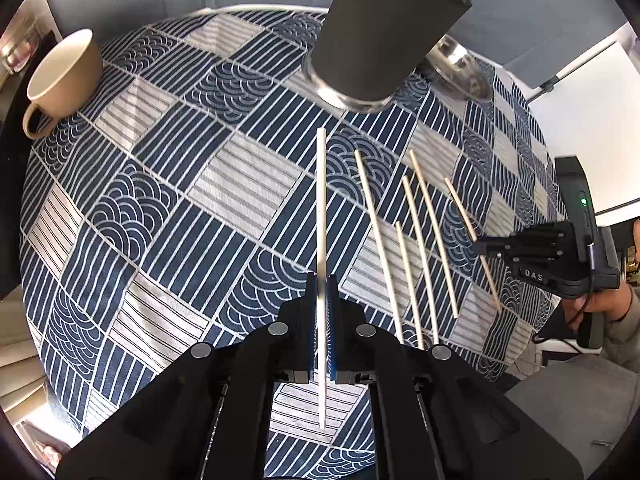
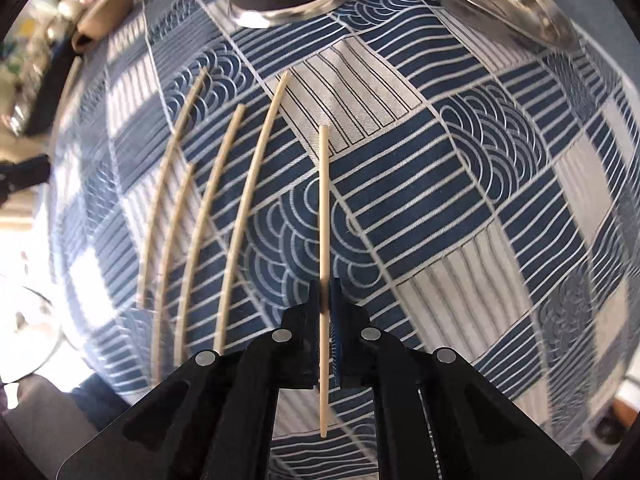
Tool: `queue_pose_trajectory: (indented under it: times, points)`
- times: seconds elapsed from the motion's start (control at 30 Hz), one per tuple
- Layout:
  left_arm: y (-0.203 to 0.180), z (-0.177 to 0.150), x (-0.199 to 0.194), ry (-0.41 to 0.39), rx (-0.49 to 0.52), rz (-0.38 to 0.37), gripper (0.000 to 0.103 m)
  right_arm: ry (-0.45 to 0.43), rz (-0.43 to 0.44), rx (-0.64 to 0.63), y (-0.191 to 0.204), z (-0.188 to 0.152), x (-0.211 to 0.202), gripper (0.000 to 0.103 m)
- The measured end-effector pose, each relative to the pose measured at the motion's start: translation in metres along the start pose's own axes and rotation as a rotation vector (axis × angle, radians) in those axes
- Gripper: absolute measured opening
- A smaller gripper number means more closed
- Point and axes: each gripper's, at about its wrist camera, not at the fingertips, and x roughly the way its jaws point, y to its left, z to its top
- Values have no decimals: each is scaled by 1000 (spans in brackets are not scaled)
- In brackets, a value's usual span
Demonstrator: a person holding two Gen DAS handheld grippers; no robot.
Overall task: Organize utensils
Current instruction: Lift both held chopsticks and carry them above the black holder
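The dark cup [image 1: 384, 32] stands at the top of the frame. My left gripper [image 1: 321, 292] is clamped on a white chopstick [image 1: 321, 200], my right gripper [image 2: 325, 300] on a wooden chopstick [image 2: 324, 208]. Both sticks look light, stiff and slippery, so I grip them near mid-length.

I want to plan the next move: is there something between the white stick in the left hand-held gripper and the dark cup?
Nothing visible does. The white stick, held in the left hand-held gripper, points toward the dark cup, with only bare tablecloth below. The wooden sticks lie off to the right.
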Motion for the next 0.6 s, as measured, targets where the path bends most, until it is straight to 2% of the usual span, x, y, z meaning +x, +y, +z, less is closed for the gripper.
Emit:
queue_pose_trajectory:
  times: [0.13, 0.2, 0.3, 0.47, 0.6]
  points:
    - [-9, 7, -11, -26, 25, -14, 5, -102, 87, 34, -6, -5, -31, 4]
    - [-17, 11, -15, -41, 63, -30, 5, -187, 92, 48, -10, -3, -51, 4]
    - [-31, 18, -17, -53, 122, -14, 5, -304, 85, 63, -13, 8, -74, 5]
    - [-37, 42, -28, -77, 118, 3, 5, -415, 117, 62, -16, 35, -117, 5]
    - [-51, 68, -52, -149, 157, 30, 5, -511, 135, 29, -10, 66, -155, 5]
